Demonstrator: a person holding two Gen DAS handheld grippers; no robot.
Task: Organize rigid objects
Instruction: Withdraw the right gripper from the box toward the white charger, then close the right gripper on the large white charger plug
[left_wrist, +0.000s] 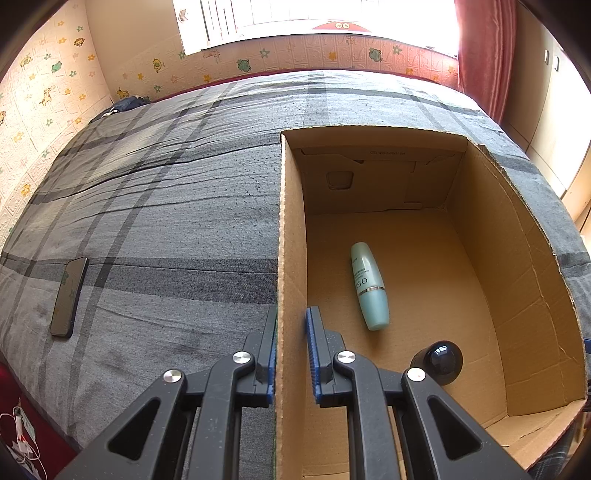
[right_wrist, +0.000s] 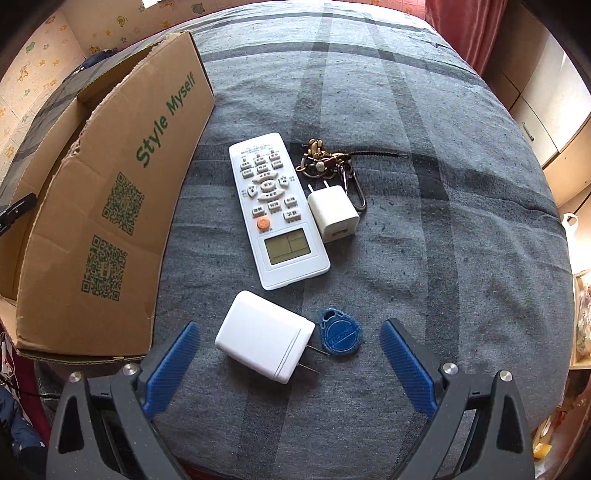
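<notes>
The left tongs (left_wrist: 291, 354) pinched the cardboard box (left_wrist: 290, 229) wall. The right tongs (right_wrist: 290, 354) gaped wide over a white charger (right_wrist: 264, 345) on the bed (right_wrist: 424, 221).

Dark round object (left_wrist: 439, 362) partly hidden (behind left gripper arm).

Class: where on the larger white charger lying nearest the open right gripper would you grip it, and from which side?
Grip the larger white charger across its flat body, coming from above with the right gripper. It lies flat, and its prongs stick out toward the blue key fob, so avoid that end.
</notes>
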